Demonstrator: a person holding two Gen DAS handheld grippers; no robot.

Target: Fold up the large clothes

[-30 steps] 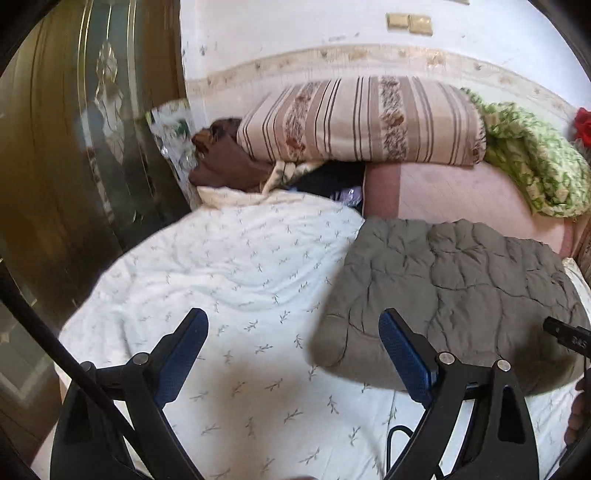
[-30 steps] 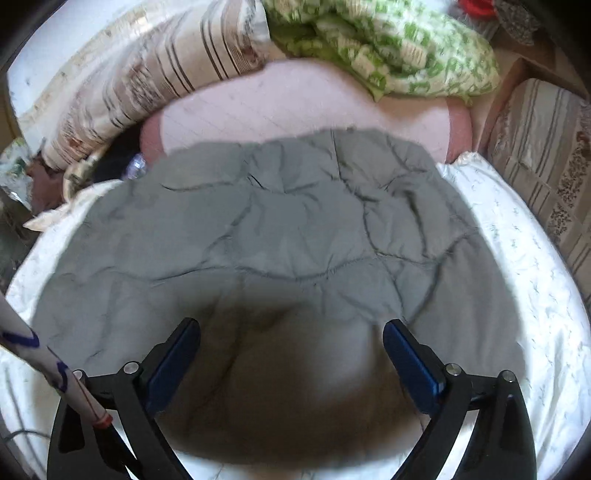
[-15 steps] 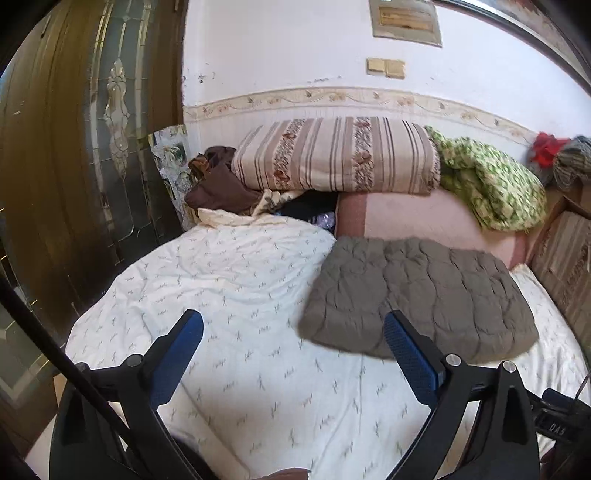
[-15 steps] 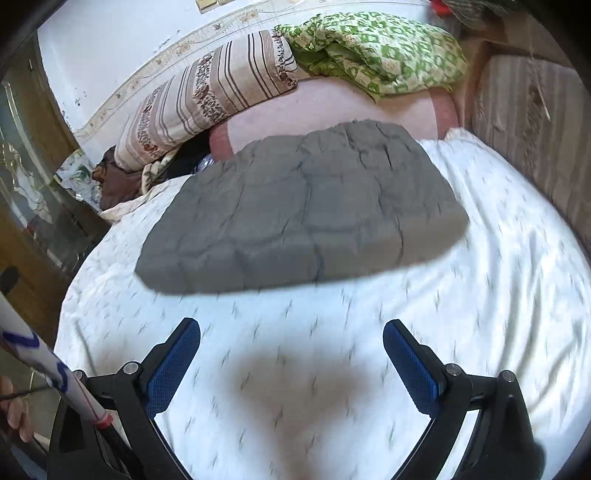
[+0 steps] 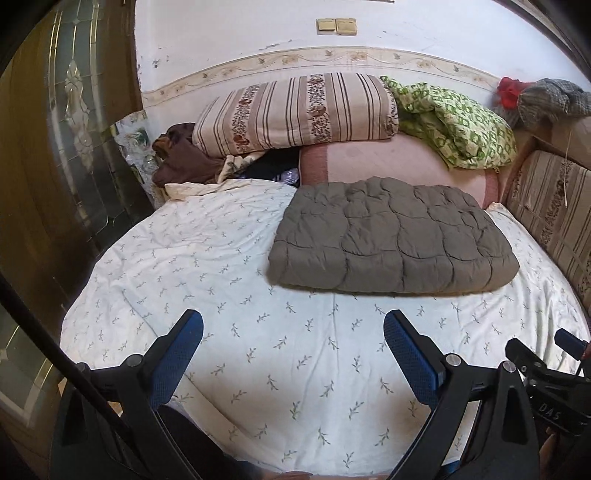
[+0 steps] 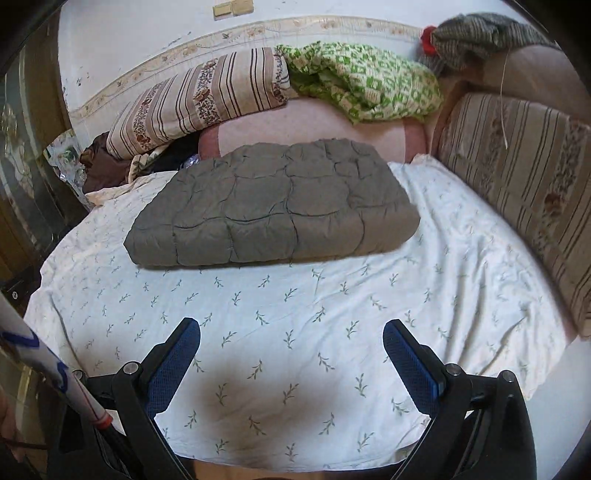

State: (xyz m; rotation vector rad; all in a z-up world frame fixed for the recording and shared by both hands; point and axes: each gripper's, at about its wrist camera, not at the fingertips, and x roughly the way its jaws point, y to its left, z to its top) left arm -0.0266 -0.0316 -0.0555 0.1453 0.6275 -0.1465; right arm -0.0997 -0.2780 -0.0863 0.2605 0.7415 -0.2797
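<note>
On a bed (image 5: 258, 350) spread with a cream leaf-print sheet, a grey quilted garment (image 5: 391, 236) lies folded into a thick, tidy rectangle toward the head end, its far edge touching a pink blanket (image 5: 388, 166). The left tongs (image 5: 293, 350) and right tongs (image 6: 291, 350) hover over bare sheet near the foot, well apart from the bundle, both spread wide and gripping nothing. The folding looks finished; at most a final squaring or moving the bundle aside appears to remain. Against the white wall (image 5: 406, 33) with its floral border sit a striped pillow (image 5: 295, 110), a green patterned cloth (image 5: 458, 125) and brown clothing (image 5: 181, 158). A dark glazed door (image 5: 66, 129) stands to the left.
</note>
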